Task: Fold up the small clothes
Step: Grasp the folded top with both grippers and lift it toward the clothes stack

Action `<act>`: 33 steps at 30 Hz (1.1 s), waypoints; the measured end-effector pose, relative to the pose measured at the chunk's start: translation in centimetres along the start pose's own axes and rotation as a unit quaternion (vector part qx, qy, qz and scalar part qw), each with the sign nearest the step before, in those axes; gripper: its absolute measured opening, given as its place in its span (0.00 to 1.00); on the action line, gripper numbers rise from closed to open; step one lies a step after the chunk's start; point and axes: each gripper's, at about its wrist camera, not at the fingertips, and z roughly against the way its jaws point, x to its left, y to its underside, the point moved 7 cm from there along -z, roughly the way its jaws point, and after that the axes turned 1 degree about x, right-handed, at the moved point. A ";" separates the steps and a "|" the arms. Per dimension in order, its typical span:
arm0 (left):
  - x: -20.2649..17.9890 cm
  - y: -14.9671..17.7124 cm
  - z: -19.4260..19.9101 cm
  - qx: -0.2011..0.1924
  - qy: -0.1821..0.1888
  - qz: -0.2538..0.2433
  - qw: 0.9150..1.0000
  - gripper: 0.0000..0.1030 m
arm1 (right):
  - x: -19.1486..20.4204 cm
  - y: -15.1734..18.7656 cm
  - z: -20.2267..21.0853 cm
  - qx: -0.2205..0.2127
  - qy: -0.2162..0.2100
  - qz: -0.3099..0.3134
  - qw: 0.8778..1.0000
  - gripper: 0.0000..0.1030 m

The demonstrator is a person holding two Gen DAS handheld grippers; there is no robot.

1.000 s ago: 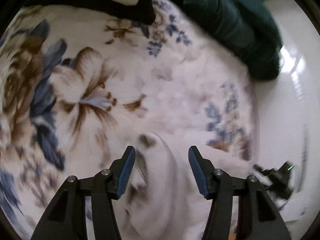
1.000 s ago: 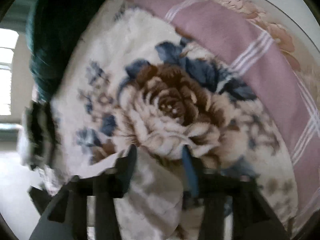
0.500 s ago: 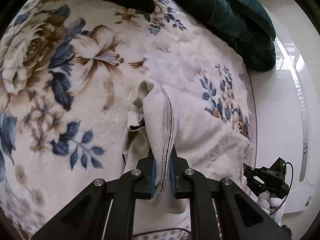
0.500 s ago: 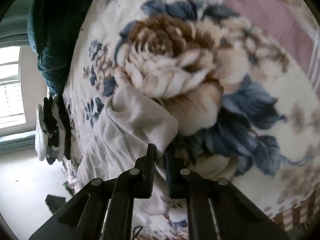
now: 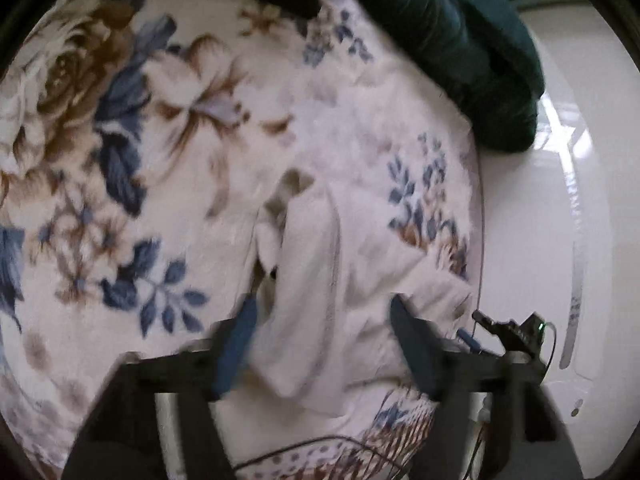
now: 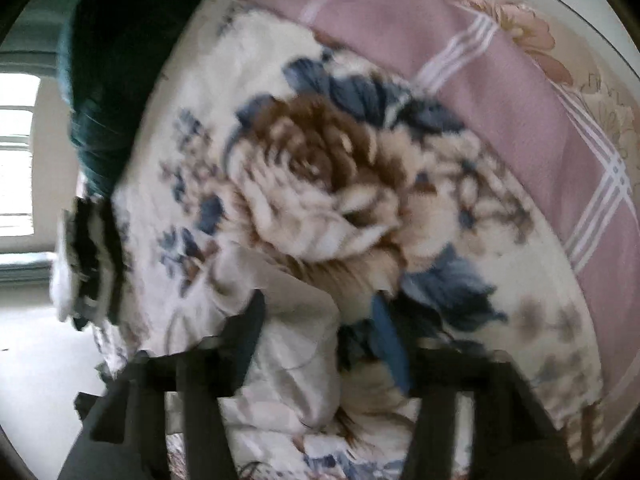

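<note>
Left gripper (image 5: 324,320): spread wide, nothing held, over cream garment (image 5: 320,280). Right gripper (image 6: 316,320): likewise wide apart, empty, above the same garment (image 6: 296,344). Garment: lay bunched on floral blanket (image 5: 120,160), near its edge. Dark green bedding (image 5: 460,40) heaped at far corner. Both views blurred.
</note>
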 end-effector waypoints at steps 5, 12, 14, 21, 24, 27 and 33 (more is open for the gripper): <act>1.3 -2.9 -2.5 -0.023 0.010 0.019 1.000 0.67 | 0.8 1.0 -2.6 0.033 -0.063 0.009 0.997 0.64; 1.6 -4.2 -7.0 -0.005 0.012 0.017 1.000 0.67 | 2.2 2.4 -7.3 0.070 -0.105 0.048 0.991 0.64; 1.2 -4.2 -6.7 -0.024 0.016 0.012 1.000 0.65 | 2.7 2.5 -7.6 0.071 -0.122 0.046 0.989 0.62; 0.0 -3.8 -3.9 -0.065 0.046 -0.003 0.997 0.22 | 5.5 3.0 -6.9 0.048 -0.132 0.048 0.989 0.18; -1.0 -4.1 -2.1 -0.072 0.061 -0.014 0.995 0.22 | 7.5 3.3 -5.3 0.036 -0.126 0.063 0.989 0.16; -1.5 -5.0 0.7 -0.085 0.076 -0.015 0.993 0.22 | 10.2 3.9 -3.8 0.027 -0.126 0.082 0.988 0.15; -1.8 -9.8 10.1 -0.135 0.075 -0.032 0.987 0.22 | 20.3 5.5 -1.9 0.015 -0.139 0.135 0.981 0.14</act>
